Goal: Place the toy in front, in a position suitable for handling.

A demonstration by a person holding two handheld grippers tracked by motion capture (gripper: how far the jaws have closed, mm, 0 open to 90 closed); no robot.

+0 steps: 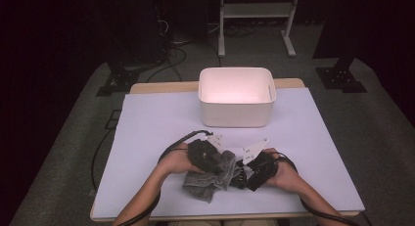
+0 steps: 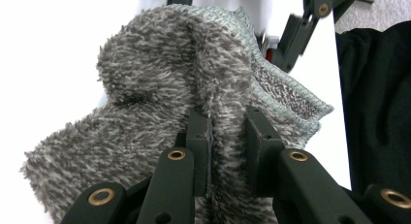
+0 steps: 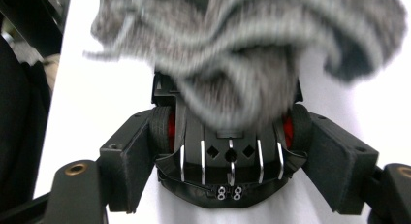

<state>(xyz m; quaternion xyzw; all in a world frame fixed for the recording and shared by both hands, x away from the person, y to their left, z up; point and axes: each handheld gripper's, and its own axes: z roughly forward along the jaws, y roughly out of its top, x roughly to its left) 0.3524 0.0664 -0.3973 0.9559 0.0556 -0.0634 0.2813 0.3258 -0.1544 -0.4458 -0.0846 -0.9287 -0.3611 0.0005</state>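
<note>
A grey fuzzy cloth lies bunched on the white table cover near the front edge, between the person's hands. My left gripper reaches onto it from the left. In the left gripper view its jaws are shut on a raised fold of the cloth. My right gripper points at the cloth from the right. In the right gripper view its jaws stand wide apart, and the blurred cloth hangs just beyond them, untouched by the pads.
A white empty bin stands at the back middle of the table. Cables trail from both grippers off the front edge. A white stand frame and floor cables sit beyond the table. The person's dark sleeve is close at the right.
</note>
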